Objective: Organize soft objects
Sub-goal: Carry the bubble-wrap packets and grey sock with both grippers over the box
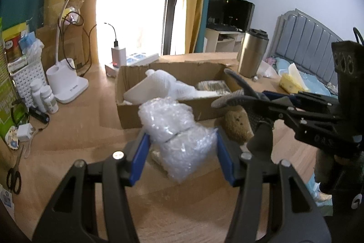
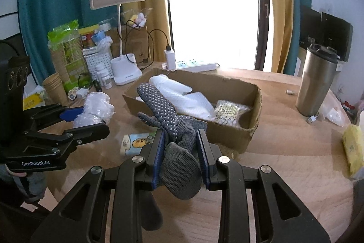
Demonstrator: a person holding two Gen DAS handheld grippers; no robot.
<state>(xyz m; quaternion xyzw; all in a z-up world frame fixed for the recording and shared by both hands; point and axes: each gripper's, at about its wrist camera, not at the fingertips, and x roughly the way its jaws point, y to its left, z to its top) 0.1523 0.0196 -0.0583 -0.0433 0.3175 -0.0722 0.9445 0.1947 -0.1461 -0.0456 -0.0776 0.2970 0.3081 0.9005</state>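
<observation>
My left gripper (image 1: 182, 152) is shut on a crumpled wad of clear bubble wrap (image 1: 177, 133), held above the wooden table in front of the cardboard box (image 1: 159, 115). The same wad (image 2: 96, 111) shows at the left of the right wrist view. My right gripper (image 2: 180, 147) is shut on grey socks with white grip dots (image 2: 173, 129), which stick up and hang out of the jaws. These socks (image 1: 236, 95) appear to the right in the left wrist view, near the box's corner. The box (image 2: 227, 133) holds white foam wrap (image 2: 182, 99) and a packet (image 2: 229, 113).
A brown plush piece (image 1: 237, 126) and a small printed pack (image 2: 136, 142) lie on the table before the box. A steel tumbler (image 2: 316, 81) stands right of it, a white desk lamp (image 2: 125, 70), power strip (image 2: 195, 65), bottles and paper cups (image 2: 53, 88) to the left. Scissors (image 1: 13, 177) lie far left.
</observation>
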